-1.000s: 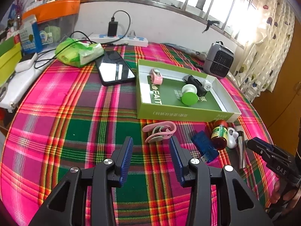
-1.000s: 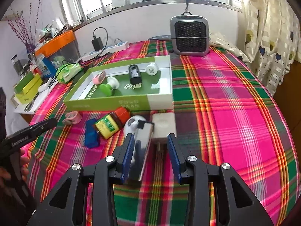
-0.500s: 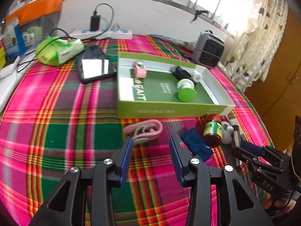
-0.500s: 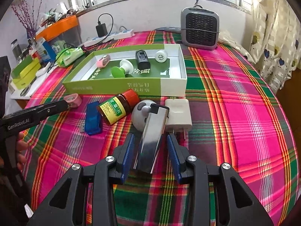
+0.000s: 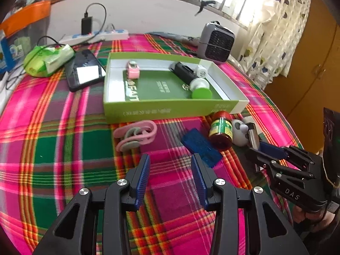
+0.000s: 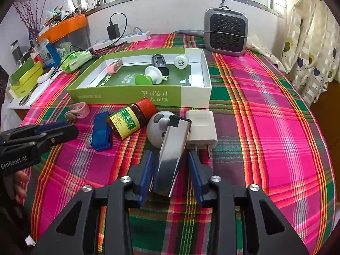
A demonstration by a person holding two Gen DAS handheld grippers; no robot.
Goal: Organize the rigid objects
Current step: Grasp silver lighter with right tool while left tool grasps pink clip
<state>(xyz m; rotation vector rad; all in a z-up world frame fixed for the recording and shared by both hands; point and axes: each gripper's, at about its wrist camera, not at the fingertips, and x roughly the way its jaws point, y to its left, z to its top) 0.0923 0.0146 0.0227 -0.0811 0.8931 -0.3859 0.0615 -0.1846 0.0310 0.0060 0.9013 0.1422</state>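
My right gripper (image 6: 170,170) is open, its blue pads on either side of a silver lighter (image 6: 174,144) that lies on the plaid cloth. Around the lighter sit a white round gadget (image 6: 157,127), a white charger (image 6: 201,125), a brown bottle with a red cap (image 6: 129,121) and a blue card reader (image 6: 101,130). My left gripper (image 5: 170,176) is open and holds nothing, just short of a pink clip (image 5: 136,135) and the blue card reader (image 5: 200,145). The green box (image 5: 170,111) behind them holds several small items.
A black phone (image 5: 85,72), a green tissue pack (image 5: 48,59) and a power strip (image 5: 95,38) lie at the back left. A grey heater (image 6: 225,34) stands behind the box. The table falls away to the right, by a curtain and a wooden door.
The right gripper has pushed forward, so the lighter now lies deeper between its fingers. The left gripper has swung right and closer to the pink clip and card reader.
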